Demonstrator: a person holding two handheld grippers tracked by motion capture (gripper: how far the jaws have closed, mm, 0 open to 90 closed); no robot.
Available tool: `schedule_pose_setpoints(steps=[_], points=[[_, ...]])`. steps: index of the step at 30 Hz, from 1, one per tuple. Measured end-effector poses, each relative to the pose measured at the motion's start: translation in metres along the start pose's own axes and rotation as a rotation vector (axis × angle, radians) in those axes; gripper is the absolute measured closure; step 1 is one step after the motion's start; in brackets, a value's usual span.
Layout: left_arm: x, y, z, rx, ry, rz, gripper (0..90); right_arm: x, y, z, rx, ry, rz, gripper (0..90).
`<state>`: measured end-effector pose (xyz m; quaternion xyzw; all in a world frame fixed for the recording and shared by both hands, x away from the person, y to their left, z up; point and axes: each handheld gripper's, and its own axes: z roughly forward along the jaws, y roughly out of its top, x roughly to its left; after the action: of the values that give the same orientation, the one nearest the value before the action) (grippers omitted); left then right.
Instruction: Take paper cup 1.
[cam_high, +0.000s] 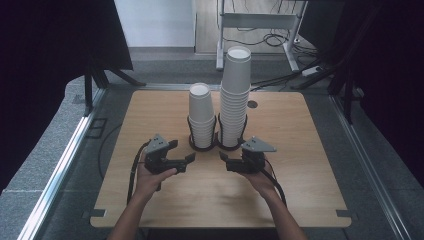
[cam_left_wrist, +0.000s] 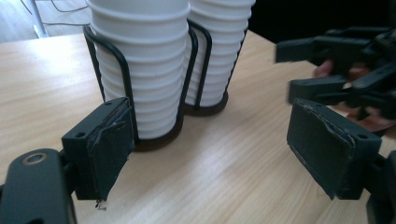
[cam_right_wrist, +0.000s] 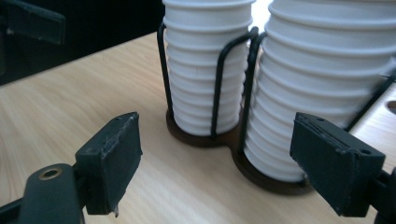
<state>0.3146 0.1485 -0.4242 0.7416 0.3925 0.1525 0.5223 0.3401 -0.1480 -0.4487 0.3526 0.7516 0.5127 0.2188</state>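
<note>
High view: low in the frame, two forearms reach over the wooden surface (cam_high: 300, 165), each hand holding tongs. Left tongs (cam_high: 181, 152) at lower centre-left and right tongs (cam_high: 226, 161) at lower centre-right both stand open, with nothing between the jaws. Just beyond them, at frame centre, a black wire double cup holder (cam_high: 216, 144) carries two stacks of white paper cups: a shorter stack (cam_high: 201, 112) on the left, a taller stack (cam_high: 235, 92) just beside it on the right.
</note>
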Motion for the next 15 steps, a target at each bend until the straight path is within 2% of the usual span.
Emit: schedule_pose_setpoints(steps=[3, 4, 6, 11, 13, 15], points=[[0.003, 0.006, 0.002, -0.004, -0.002, -0.004, 15.1, 0.000, 0.005, 0.009, 0.000, 0.001, 0.010, 16.9], [0.005, 0.011, 0.003, -0.003, -0.002, -0.007, 15.1, 0.002, 0.010, 0.019, -0.002, -0.006, -0.003, 16.9], [0.007, 0.017, 0.006, -0.004, 0.006, -0.003, 15.1, 0.004, 0.012, 0.022, -0.002, -0.007, -0.006, 16.9], [0.013, 0.033, 0.016, -0.012, 0.020, 0.008, 15.0, 0.011, 0.022, 0.045, -0.013, -0.016, -0.045, 16.8], [0.015, 0.035, 0.018, -0.014, 0.021, 0.009, 14.8, 0.012, 0.025, 0.051, -0.013, -0.015, -0.045, 16.8], [0.019, 0.042, 0.023, -0.024, 0.029, -0.003, 14.6, 0.014, 0.028, 0.056, -0.016, -0.022, -0.052, 16.8]])
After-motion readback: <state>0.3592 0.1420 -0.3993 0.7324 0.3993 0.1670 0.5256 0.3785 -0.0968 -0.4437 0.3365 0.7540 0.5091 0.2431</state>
